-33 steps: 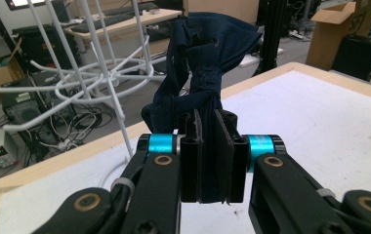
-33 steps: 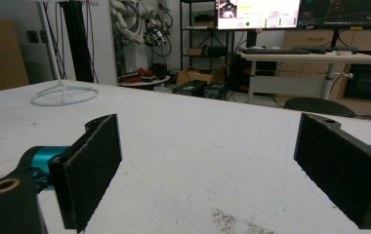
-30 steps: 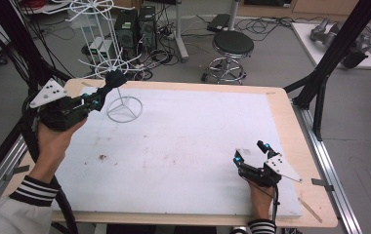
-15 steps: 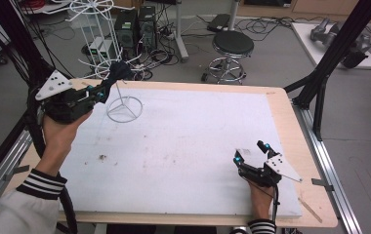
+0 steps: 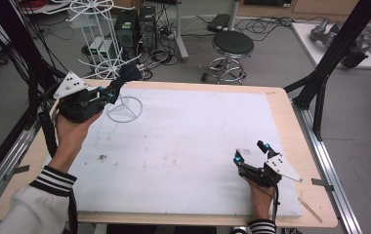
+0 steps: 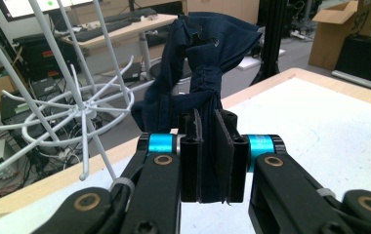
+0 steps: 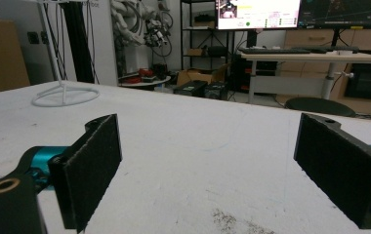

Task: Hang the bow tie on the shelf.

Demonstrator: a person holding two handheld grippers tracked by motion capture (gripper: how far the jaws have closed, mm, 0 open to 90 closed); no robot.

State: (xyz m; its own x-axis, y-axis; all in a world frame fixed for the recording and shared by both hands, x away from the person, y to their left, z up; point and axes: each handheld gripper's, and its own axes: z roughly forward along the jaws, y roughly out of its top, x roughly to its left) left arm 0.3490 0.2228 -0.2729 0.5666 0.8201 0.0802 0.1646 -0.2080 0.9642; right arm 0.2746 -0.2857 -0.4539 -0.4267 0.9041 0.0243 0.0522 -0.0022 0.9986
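Fingers (image 6: 192,161) of the left gripper (image 6: 208,163) are clenched on a bunched dark navy cloth (image 6: 200,73), held raised over the desk's (image 5: 188,136) far left corner, just beside the white wire rack (image 6: 76,105) whose ring base (image 5: 125,108) rests on the white mat. Near the opposite, right edge, the right gripper (image 5: 253,157) rests low on the mat with its fingers (image 7: 93,165) spread wide, released, grasping nothing.

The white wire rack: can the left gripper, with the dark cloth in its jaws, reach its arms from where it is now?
Probably yes. The left gripper, shut on the dark blue cloth, is raised close beside the white wire rack, and nothing stands between them. The right gripper rests far off, open.
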